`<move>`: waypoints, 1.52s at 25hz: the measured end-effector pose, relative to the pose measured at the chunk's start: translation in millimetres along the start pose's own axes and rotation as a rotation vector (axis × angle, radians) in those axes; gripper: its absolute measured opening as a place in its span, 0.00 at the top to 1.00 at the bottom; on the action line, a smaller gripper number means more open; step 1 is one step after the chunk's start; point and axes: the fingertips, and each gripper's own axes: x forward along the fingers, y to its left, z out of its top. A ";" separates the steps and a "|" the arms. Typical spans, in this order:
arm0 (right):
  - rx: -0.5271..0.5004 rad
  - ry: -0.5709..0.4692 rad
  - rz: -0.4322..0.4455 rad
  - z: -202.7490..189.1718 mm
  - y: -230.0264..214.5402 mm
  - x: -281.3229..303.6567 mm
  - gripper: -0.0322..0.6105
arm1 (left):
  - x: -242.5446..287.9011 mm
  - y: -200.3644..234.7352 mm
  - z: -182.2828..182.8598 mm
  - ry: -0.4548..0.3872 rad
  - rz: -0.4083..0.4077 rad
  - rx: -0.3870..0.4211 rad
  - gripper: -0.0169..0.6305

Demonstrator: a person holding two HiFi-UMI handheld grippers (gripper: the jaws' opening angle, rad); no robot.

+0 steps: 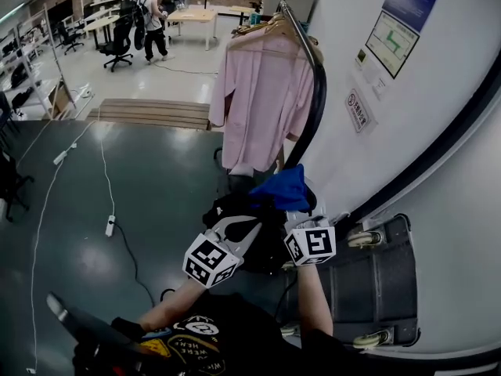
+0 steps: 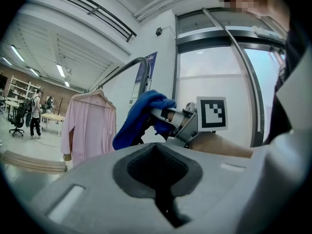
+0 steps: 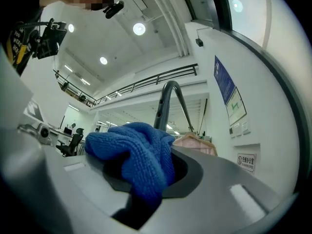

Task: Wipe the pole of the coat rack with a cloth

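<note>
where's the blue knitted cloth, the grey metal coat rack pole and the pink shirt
blue knitted cloth (image 3: 141,150), right gripper view, middle of the bunched fold
grey metal coat rack pole (image 3: 162,108), right gripper view, shaft below the bend
pink shirt (image 1: 258,108), head view, middle of the hanging fabric

1. Right gripper (image 3: 144,182): jaw tips buried under the bunched cloth (image 3: 139,152) clamped between them.
2. Pole (image 1: 315,104): lower stretch and foot hidden behind the cloth and right gripper, head view.
3. Wall notices (image 1: 394,41): print too small to read.
4. People (image 1: 153,22) by the far desks: too small for detail.
5. Floor cable (image 1: 37,233): cut off at the bottom edge.
</note>
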 end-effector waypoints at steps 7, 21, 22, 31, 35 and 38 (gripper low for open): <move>-0.106 0.080 -0.044 9.8 -1.4 7.7 0.81 | -1.9 8.3 1.5 -0.010 0.022 -0.004 0.98; -0.134 -0.133 -0.038 191.4 -45.4 86.2 0.82 | -2.1 18.6 5.0 -0.021 0.029 -0.019 0.98; -0.126 -0.124 -0.024 195.2 -47.6 94.4 0.82 | -2.6 20.4 4.3 -0.021 0.032 -0.024 0.98; -0.220 -0.171 -0.066 154.2 -16.5 44.4 0.83 | -1.6 31.9 3.0 -0.014 0.043 -0.026 0.98; -0.207 -0.082 -0.082 86.0 -6.9 23.0 0.82 | 3.7 30.6 2.5 -0.016 0.031 -0.028 0.98; -0.108 -0.049 -0.050 41.8 -3.2 12.9 0.82 | 8.9 25.9 1.4 -0.009 0.006 -0.023 0.98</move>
